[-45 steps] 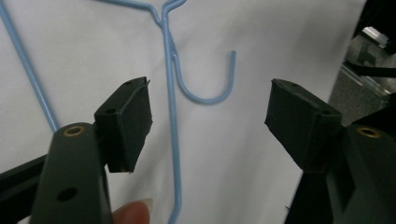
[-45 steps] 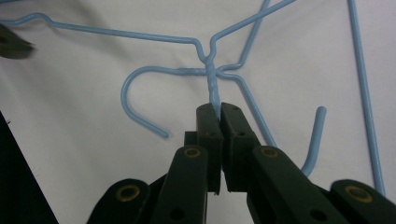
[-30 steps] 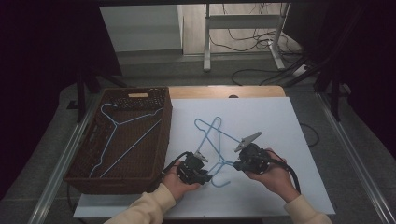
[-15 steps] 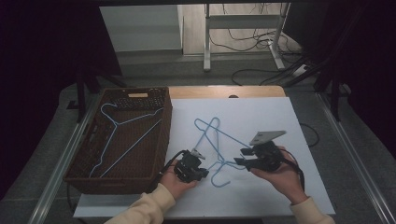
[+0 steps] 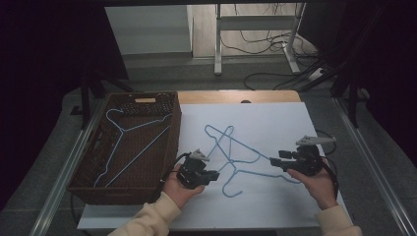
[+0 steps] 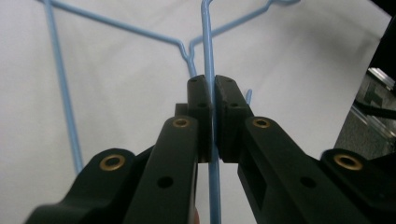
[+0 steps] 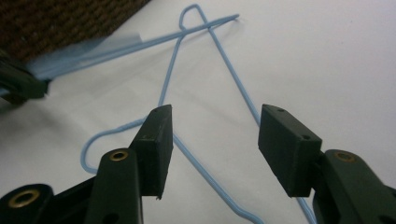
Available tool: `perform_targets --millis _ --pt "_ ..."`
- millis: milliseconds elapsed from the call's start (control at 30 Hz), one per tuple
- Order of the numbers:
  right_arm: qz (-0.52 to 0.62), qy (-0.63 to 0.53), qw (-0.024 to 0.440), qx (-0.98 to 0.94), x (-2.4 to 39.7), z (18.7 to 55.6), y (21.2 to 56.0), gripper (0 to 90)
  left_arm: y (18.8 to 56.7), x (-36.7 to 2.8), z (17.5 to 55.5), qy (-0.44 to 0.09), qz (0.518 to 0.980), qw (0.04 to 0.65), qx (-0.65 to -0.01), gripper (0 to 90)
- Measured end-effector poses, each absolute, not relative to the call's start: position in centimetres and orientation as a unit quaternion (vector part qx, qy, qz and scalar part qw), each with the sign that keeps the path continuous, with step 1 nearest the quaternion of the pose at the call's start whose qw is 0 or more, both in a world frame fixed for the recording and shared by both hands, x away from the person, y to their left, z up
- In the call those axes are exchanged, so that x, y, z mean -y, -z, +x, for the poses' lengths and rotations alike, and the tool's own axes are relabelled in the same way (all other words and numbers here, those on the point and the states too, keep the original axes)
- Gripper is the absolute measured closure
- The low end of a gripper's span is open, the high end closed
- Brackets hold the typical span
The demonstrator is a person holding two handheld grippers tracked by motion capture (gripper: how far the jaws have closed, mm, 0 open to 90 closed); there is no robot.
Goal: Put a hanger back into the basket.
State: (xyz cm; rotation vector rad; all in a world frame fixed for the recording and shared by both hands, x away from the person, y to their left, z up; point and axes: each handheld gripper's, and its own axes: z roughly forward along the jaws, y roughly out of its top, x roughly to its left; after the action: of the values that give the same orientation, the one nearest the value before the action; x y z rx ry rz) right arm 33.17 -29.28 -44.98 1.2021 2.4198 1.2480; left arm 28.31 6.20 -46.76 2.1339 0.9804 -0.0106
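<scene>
A dim room with dark curtains at the sides and loose cables on the floor surrounds the bench [image 5: 295,196], whose top is covered by a white sheet with a strip of bare wood along the far edge. Two thin light-blue wire coat hangers lie crossed over each other near the middle of the sheet. One light-blue wire coat hanger [image 5: 223,147] is pinched on a straight run of its wire by the left hand-held gripper [image 5: 212,175], near the bench's front edge and just beside the basket; in the left gripper view the black jaws are pressed together with the blue wire [image 6: 208,60] running straight up between them. The second light-blue wire hanger [image 5: 255,171], with its hook [image 5: 230,189] curling toward the front edge, lies flat on the sheet. The right hand-held gripper [image 5: 275,162] hangs toward the right-hand edge with its jaws spread (they have just been opening); this hanger's wire [image 7: 205,158] passes beneath the gap, untouched by either pad. A dark brown woven rectangular basket [image 5: 162,157] fills the left end of the bench, and a third blue wire hanger [image 5: 129,142] lies inside it.
</scene>
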Motion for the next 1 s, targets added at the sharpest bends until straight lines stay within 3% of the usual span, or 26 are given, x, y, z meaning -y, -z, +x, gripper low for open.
perform_targets --millis 1000 --pt "0.389 -0.402 0.092 -0.824 28.4 33.0 45.3 44.3 38.4 -11.4 27.2 0.0 0.783 0.504 -0.364 86.4"
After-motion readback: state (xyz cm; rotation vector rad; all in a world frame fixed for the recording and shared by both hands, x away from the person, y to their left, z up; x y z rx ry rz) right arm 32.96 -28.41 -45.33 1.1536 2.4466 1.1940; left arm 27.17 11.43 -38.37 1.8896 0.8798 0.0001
